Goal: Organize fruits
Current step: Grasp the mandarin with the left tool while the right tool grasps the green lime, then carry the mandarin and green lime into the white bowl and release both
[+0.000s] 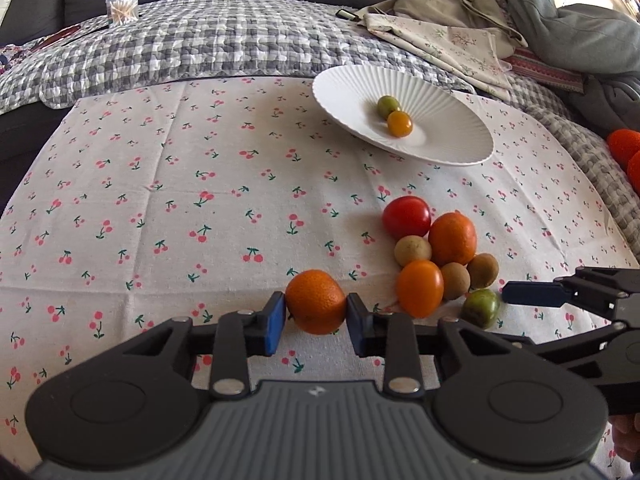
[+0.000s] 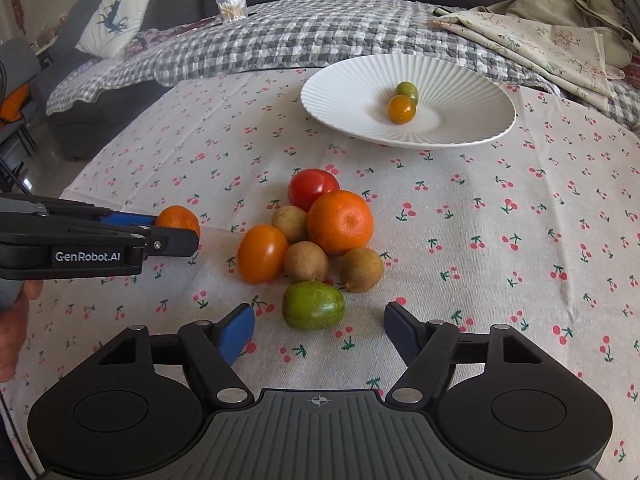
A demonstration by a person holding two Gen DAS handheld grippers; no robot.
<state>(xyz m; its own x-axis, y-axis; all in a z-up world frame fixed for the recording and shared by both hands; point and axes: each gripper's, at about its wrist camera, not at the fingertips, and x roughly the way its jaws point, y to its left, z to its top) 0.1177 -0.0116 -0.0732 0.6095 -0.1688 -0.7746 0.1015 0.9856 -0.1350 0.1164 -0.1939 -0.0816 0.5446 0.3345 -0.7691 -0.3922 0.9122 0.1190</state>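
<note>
Gripping a small orange [image 1: 316, 301] between its jaws, the left gripper [image 1: 316, 316] must carry it to the far white plate [image 1: 452, 148], while the right gripper [image 2: 319, 332] waits wide-jawed near a green fruit [image 2: 313, 305].

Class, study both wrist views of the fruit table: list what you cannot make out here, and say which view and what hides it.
- Left wrist view: red objects at the right edge, cut off by the frame; kind unclear.
- Left wrist view: underside of the held orange, hidden by the left gripper.
- Right wrist view: jar on the sofa, contents too small to name.
- Both views: the pile's middle brown fruit, partly covered by neighbours.
</note>
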